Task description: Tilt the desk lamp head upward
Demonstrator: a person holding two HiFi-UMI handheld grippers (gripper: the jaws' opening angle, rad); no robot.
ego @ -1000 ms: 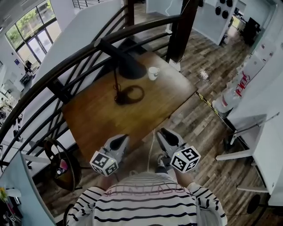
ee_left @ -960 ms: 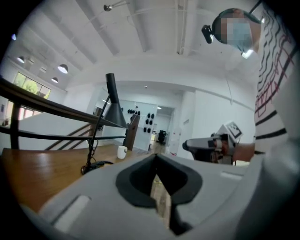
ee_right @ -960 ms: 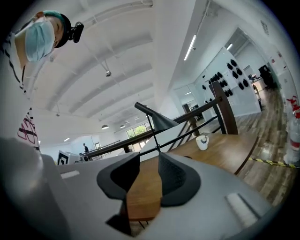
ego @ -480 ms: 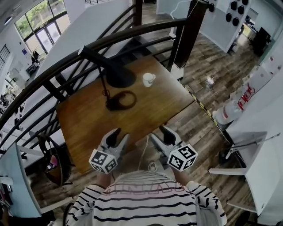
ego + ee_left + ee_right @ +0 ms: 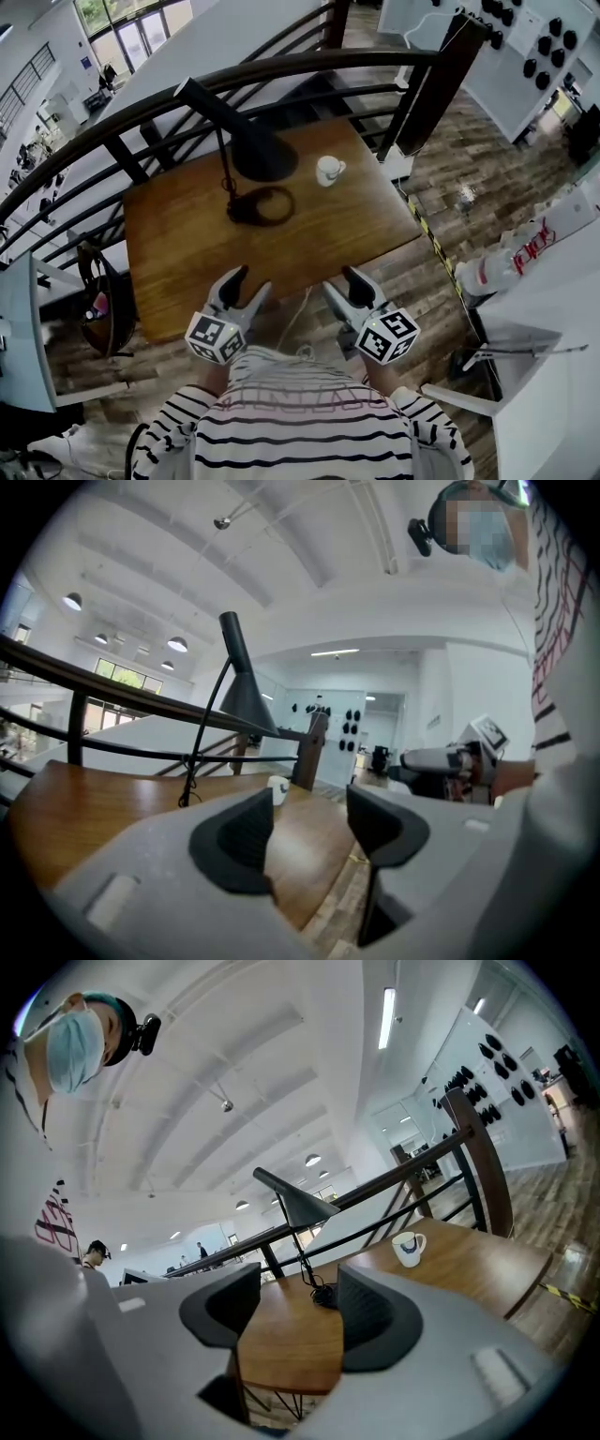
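Observation:
A black desk lamp [image 5: 255, 153] stands at the far side of the wooden table [image 5: 187, 253], its cone head pointing down over its round base [image 5: 261, 205]. It also shows in the left gripper view as lamp [image 5: 246, 697] and in the right gripper view as lamp [image 5: 305, 1206]. My left gripper [image 5: 248, 283] hovers at the table's near edge, well short of the lamp. Its jaws are opening with nothing between them [image 5: 309, 822]. My right gripper [image 5: 339, 279] is beside it, open and empty [image 5: 295, 1321].
A white cup [image 5: 327, 170] sits right of the lamp head. A dark curved railing [image 5: 141, 112] runs behind the table, with a thick post [image 5: 436, 80] at the right. A bag [image 5: 98, 314] hangs left of the table. A white cord [image 5: 292, 314] drops from the near edge.
Both grippers' jaws have spread apart from nearly shut. The head view has shifted, so the table sits more centrally. Both grippers stay at the table's near edge.

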